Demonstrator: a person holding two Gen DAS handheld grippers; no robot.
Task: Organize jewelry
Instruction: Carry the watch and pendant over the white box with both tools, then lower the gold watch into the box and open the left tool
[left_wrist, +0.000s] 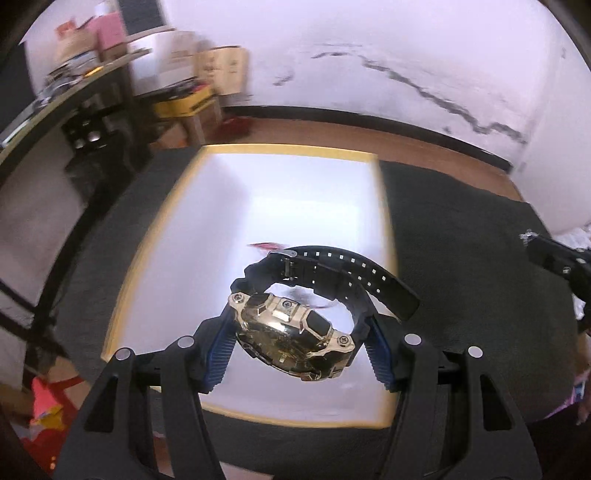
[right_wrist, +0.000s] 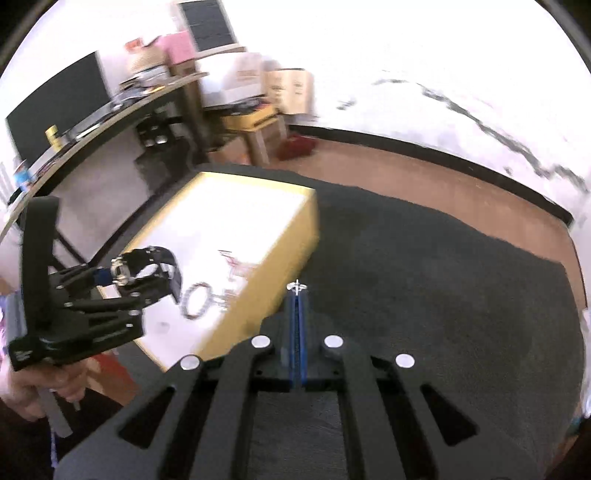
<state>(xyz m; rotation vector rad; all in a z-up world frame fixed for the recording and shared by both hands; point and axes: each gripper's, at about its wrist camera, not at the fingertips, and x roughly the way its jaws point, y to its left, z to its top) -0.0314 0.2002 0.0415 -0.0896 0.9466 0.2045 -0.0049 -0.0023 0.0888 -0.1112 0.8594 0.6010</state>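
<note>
Left hand-held gripper tilted down, clamping watch

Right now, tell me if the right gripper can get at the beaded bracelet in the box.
Probably not yet. The right gripper is shut on a small silver piece, so its jaws are taken. The beaded bracelet lies uncovered in the open box, beside the left gripper holding the watch.

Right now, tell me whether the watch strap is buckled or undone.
Buckled: the gold-cased black-strapped watch forms a closed loop, its strap end threaded through the metal buckle.
</note>
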